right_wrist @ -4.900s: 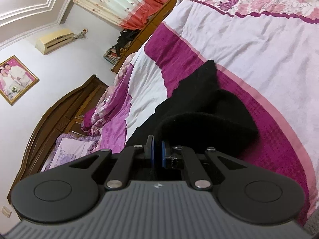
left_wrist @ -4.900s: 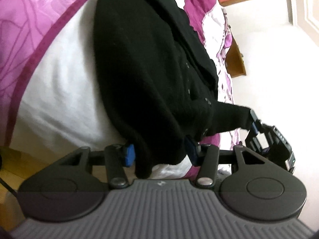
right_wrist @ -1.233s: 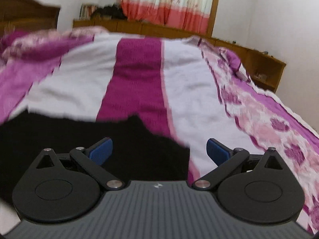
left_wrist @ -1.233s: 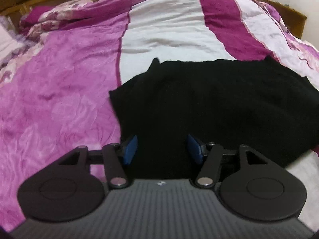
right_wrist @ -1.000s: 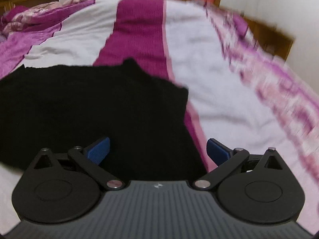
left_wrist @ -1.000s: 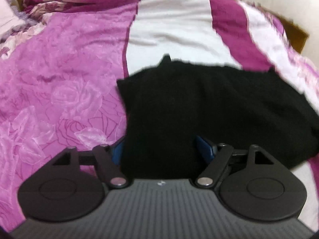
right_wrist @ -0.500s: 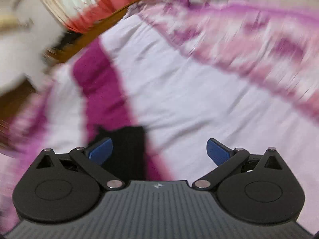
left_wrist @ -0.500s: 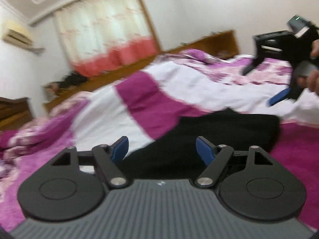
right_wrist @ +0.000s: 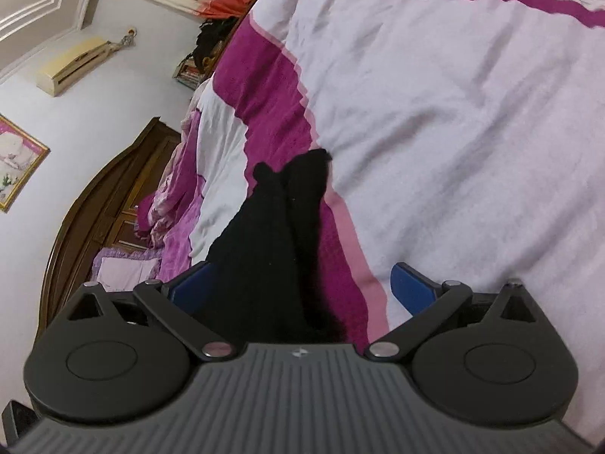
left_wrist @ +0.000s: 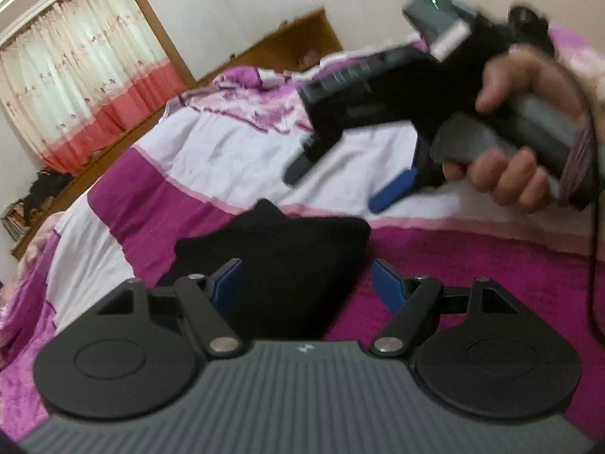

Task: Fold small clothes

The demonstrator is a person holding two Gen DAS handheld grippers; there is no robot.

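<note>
Folded black knit garment (left_wrist: 287, 261): lies on striped magenta-and-white bedspread (left_wrist: 211, 159), long axis running away from both tongs. Left gripper (left_wrist: 308, 289): wide, empty, nearer. Right gripper (right_wrist: 302, 287): wide, empty, raised above.

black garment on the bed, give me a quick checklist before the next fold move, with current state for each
1. Left gripper open: ok, blue fingers spread wide.
2. Right gripper open: ok, nothing between its fingers.
3. Black knitted garment released: ok, it lies on the striped magenta and white bedspread, gripped by neither tool.
4. Garment folded compactly: cannot tell, both views show only part of it.
5. Garment within grasp: cannot tell, it appears between the fingers in both views, but height above it is unclear.
6. Right hand steady: not ok, blurred.
</note>
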